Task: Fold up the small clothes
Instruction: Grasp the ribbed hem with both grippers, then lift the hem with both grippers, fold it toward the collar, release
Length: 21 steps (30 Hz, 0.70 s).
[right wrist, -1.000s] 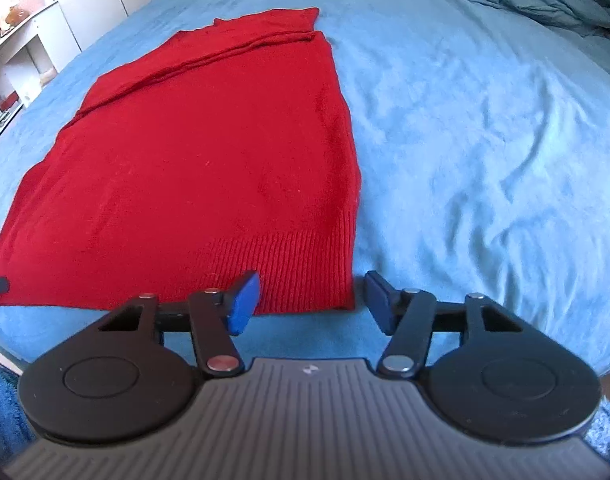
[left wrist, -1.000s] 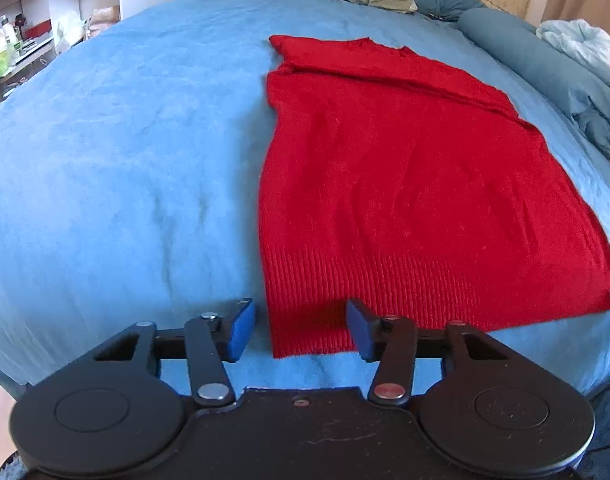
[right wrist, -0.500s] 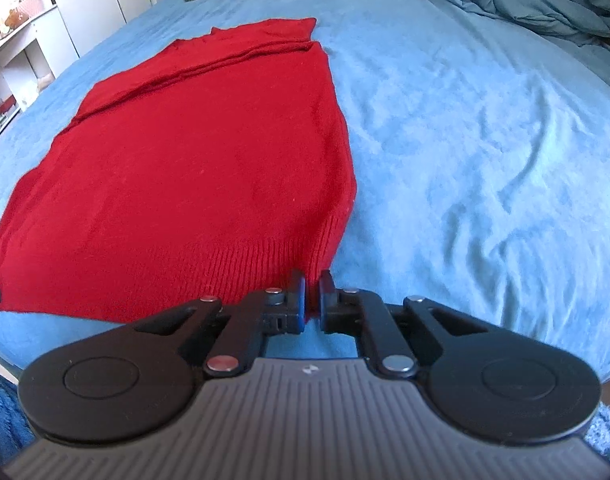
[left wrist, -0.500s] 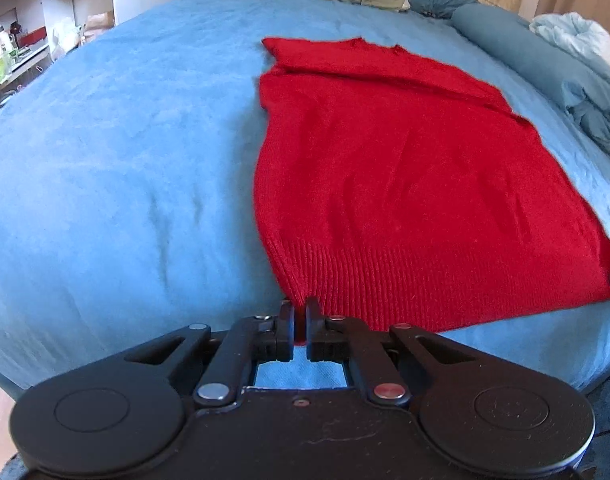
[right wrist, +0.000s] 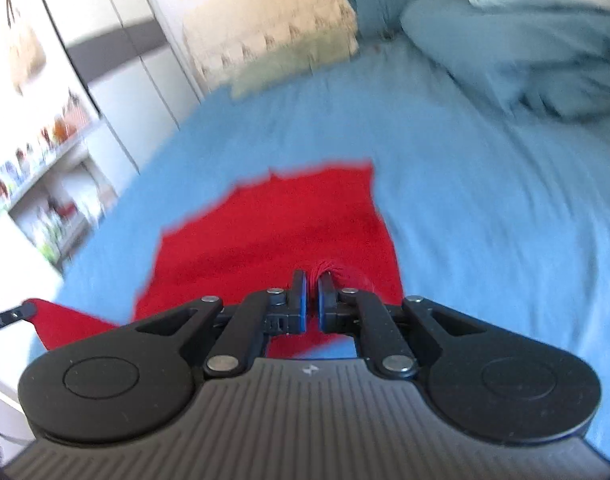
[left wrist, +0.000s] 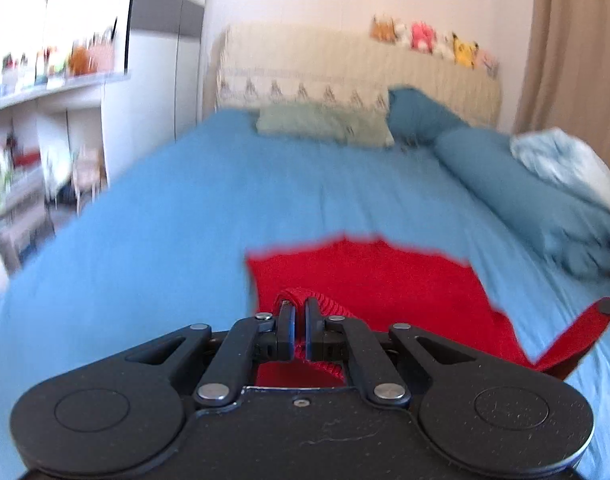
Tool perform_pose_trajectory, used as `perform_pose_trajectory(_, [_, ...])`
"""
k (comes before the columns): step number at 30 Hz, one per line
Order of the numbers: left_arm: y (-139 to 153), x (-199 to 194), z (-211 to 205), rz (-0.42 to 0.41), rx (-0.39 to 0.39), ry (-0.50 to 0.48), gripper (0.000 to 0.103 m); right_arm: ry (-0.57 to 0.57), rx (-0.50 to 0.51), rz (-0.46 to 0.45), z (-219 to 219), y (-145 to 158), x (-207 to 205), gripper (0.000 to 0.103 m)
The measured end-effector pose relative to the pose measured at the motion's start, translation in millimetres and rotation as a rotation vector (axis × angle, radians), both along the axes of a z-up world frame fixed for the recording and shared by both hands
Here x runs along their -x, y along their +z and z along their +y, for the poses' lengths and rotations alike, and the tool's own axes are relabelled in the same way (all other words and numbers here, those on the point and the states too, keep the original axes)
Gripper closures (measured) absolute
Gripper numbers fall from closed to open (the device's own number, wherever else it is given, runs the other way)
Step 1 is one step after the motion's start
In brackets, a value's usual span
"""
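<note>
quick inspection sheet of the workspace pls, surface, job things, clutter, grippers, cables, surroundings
surface: blue bedspread, mostly bare, frames blurred.
job's things: red knitted garment; its two near corners are lifted, the far part lies on the bed.
clutter: green pillow, dark blue pillow, rolled blue duvet and pale blue bedding along the head and right side.
grippers: left gripper shut on one garment corner; right gripper shut on the other.
cables: nothing seen.
surroundings: cream headboard cover with plush toys on top, shelves of small items, white wardrobe, beige curtain.
</note>
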<state>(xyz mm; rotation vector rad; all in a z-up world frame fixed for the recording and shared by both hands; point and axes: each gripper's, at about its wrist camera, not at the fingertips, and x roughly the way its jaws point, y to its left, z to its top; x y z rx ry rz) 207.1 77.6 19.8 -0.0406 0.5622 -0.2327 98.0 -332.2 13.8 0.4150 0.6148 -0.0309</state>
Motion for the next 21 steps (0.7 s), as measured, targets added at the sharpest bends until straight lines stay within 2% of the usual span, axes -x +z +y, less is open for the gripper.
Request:
perform_pose_trajectory(4, [14.0, -103.4, -27.9, -0.004, -0.010, 0.059, 0.099, -0.039, -0.015, -0.050, -22.3, 38.0, -98.5, 0.083])
perform_pose_trajectory(6, [5.5, -156.8, -46.5, 0.006, -0.042, 0.095, 0.099, -0.067, -0.016, -0.031, -30.8, 39.3, -153.3, 0.083])
perform_pose_trajectory(8, [-12.7, -198.3, -61.2, 0.020, -0.060, 0.120, 0.099, -0.096, 0.001, -0.004, -37.0, 28.2, -206.1, 0.083])
perform_pose_trajectory(12, [-74.3, -274.1, -81.9, 0.089, -0.068, 0.164, 0.099, -0.122, 0.053, 0.033, -44.2, -31.4, -293.1, 0.083])
perform_pose_trajectory(16, [-139.2, -322.3, -89.0, 0.177, -0.100, 0.199, 0.099, -0.127, 0.084, 0.086, -53.2, -103.5, -355.1, 0.083])
perform_pose_trajectory(18, [-154.2, -335.1, -85.9, 0.200, -0.101, 0.206, 0.099, -0.132, 0.091, 0.093, -57.6, -125.5, -368.8, 0.083])
perform_pose_trajectory(21, [-161.1, -344.7, -82.8, 0.227, -0.091, 0.198, 0.097, -0.114, 0.072, 0.082, -68.4, -139.5, -384.9, 0.082])
